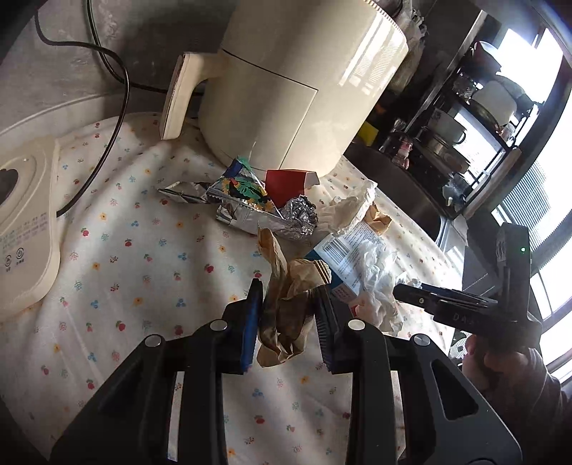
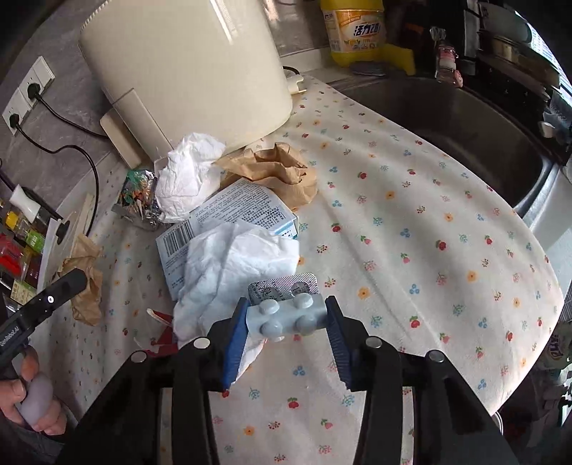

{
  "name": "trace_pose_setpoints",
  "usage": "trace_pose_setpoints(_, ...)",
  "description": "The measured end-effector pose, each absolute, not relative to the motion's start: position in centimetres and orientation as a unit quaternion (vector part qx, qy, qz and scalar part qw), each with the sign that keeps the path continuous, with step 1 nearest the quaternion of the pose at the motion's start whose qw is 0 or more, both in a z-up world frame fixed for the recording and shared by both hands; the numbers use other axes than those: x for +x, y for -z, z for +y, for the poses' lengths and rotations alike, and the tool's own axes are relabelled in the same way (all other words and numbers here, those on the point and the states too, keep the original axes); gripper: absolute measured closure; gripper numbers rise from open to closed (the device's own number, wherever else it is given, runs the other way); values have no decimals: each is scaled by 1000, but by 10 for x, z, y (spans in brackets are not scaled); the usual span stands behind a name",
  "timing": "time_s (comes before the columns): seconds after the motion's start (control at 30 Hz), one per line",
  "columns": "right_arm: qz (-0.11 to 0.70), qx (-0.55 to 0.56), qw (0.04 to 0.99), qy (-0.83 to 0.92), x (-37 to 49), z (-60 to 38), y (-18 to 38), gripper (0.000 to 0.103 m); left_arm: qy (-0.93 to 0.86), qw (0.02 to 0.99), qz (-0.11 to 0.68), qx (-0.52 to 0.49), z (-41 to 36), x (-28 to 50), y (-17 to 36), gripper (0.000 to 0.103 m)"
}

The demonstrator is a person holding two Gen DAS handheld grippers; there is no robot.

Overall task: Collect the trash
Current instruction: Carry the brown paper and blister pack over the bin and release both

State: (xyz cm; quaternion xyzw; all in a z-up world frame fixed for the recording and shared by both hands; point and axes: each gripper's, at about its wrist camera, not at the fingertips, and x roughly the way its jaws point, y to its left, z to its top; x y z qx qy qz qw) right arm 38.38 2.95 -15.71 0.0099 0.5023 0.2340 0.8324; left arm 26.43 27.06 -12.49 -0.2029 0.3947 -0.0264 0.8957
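Trash lies on a floral cloth [image 1: 143, 250] in front of a cream air fryer [image 1: 293, 82]. My left gripper [image 1: 287, 300] is shut on a crumpled brown paper bag [image 1: 286, 307], which also shows in the right wrist view [image 2: 85, 282]. My right gripper [image 2: 286, 314] is shut on a grey pill blister pack [image 2: 286, 314]. A white tissue [image 2: 232, 272] lies just behind the blister pack on a blue-white box [image 2: 228, 214]. Foil wrappers [image 1: 246, 204], a red paper piece [image 1: 286, 182], another tissue [image 2: 189, 175] and a second brown paper [image 2: 279, 171] lie near the fryer.
A cream appliance [image 1: 25, 229] sits at the left with a black cord [image 1: 114, 107]. A steel sink [image 2: 447, 125] lies right of the cloth, with a yellow detergent bottle [image 2: 354, 28] behind it. Wall sockets [image 2: 25, 93] and a spice rack [image 2: 18, 236] are at the left.
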Motion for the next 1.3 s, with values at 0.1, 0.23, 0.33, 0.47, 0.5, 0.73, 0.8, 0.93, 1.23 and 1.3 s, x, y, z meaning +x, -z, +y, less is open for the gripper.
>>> trace_pose_setpoints(0.1, 495, 14, 835, -241, 373, 18, 149, 61, 25, 899, 391, -197, 260, 260, 116, 74)
trace_pose_setpoints(0.23, 486, 21, 840, -241, 359, 1, 140, 60, 29, 902, 388, -185, 242, 257, 107, 74)
trace_pose_setpoints(0.33, 480, 26, 843, -240, 347, -16, 134, 60, 37, 905, 386, -177, 227, 254, 99, 74)
trace_pose_setpoints(0.47, 480, 41, 843, -240, 330, -44, 127, 60, 50, 906, 385, -171, 199, 251, 93, 74)
trace_pose_setpoints(0.5, 481, 47, 842, -239, 327, -52, 126, 60, 54, 905, 385, -170, 191, 250, 93, 74)
trace_pose_setpoints(0.73, 476, 60, 851, -213, 299, -115, 114, 60, 100, 899, 398, -153, 122, 249, 92, 74)
trace_pose_setpoints(0.8, 477, 66, 853, -203, 292, -136, 114, 60, 115, 897, 401, -147, 102, 249, 91, 74)
trace_pose_setpoints(0.93, 480, 71, 856, -178, 280, -173, 118, 60, 140, 892, 406, -137, 65, 249, 91, 74)
trace_pose_setpoints(1.23, 496, 90, 853, -137, 252, -244, 133, 60, 175, 877, 430, -119, -5, 247, 102, 74)
trace_pose_setpoints(1.3, 500, 94, 851, -129, 245, -258, 137, 59, 181, 874, 436, -115, -19, 246, 107, 74)
